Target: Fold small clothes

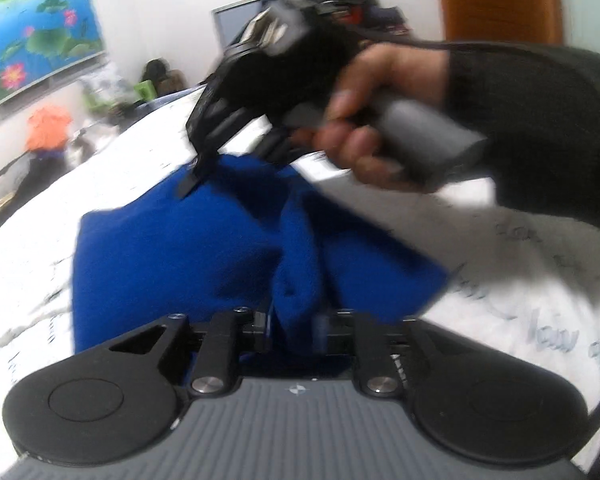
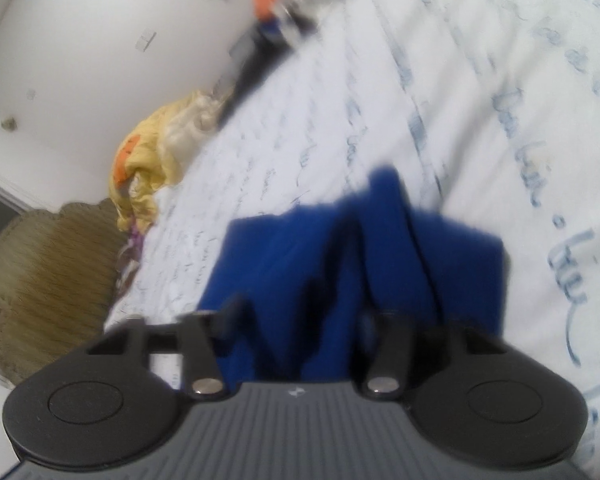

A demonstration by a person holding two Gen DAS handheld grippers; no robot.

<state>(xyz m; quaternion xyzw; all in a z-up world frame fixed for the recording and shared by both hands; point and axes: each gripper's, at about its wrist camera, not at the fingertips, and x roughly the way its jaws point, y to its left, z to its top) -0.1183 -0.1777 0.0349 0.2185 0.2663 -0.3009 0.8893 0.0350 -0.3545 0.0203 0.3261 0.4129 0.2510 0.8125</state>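
Left wrist view: blue fleece garment point(image 1: 204, 256) lies on the bed point(image 1: 520, 280), soft, light, limp. Left tongs point(image 1: 294, 330) are clamped on a bunched fold; right tongs point(image 1: 198, 168) nip its far edge. Best held at edges.

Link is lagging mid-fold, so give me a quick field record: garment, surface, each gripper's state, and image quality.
garment: blue cloth, bunched, partly lifted
surface: white bedsheet with blue script print
left gripper: shut on the blue cloth at its near edge
right gripper: tip at the cloth's far edge, shut on it
right hand: wraps the grey handle
image quality: motion blur in both views
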